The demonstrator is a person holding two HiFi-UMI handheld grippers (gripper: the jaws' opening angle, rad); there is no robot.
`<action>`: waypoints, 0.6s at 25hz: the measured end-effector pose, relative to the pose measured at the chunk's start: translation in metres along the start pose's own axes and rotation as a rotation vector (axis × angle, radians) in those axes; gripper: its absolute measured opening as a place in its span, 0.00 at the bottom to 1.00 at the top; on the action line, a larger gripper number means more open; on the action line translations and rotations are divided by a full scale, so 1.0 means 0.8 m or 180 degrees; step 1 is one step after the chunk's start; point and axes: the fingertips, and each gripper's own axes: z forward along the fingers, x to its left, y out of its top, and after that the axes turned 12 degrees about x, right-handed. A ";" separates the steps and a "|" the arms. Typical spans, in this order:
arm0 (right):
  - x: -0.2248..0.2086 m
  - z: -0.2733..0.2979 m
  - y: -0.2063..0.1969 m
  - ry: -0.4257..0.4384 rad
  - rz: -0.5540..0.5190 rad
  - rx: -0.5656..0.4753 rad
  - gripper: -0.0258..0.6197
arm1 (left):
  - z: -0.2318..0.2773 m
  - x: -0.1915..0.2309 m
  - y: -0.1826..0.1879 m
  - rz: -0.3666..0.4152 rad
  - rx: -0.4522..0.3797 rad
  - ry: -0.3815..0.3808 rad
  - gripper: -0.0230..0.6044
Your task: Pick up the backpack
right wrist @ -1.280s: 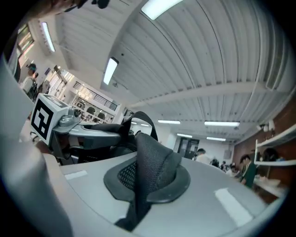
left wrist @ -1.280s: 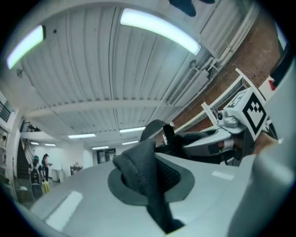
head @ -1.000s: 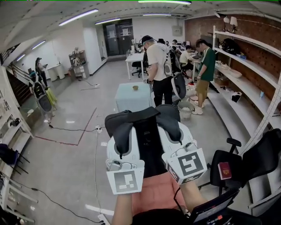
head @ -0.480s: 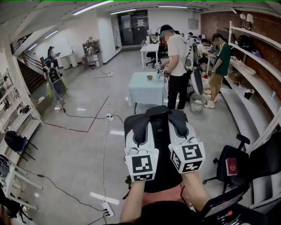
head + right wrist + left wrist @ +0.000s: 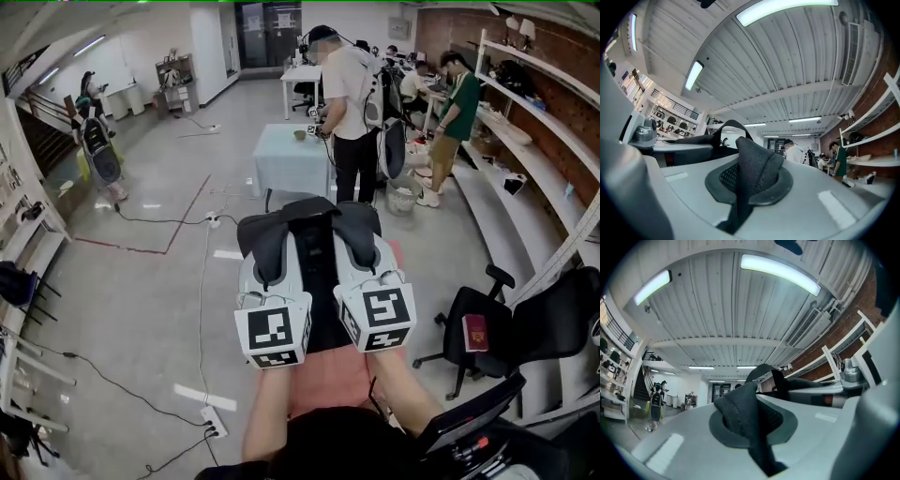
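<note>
Left gripper, right gripper each clamped on a padded strap running toward 12 o'clock; backpack looks hard-shelled, bulky, probably weighty; straps soft, best handhold.

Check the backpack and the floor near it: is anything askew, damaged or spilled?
Nothing stands out. The backpack looks straight in front of the person, its two black shoulder straps look whole, and the floor shows no spill.
</note>
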 end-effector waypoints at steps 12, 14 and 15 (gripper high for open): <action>0.025 -0.006 -0.025 0.0111 0.0046 0.0225 0.08 | -0.019 0.010 -0.020 -0.0028 0.0237 0.0091 0.07; 0.029 -0.004 -0.028 0.0135 0.0051 0.0259 0.08 | -0.023 0.014 -0.028 -0.0066 0.0276 0.0108 0.07; 0.031 -0.003 -0.029 0.0149 0.0054 0.0270 0.08 | -0.025 0.015 -0.030 -0.0075 0.0276 0.0113 0.07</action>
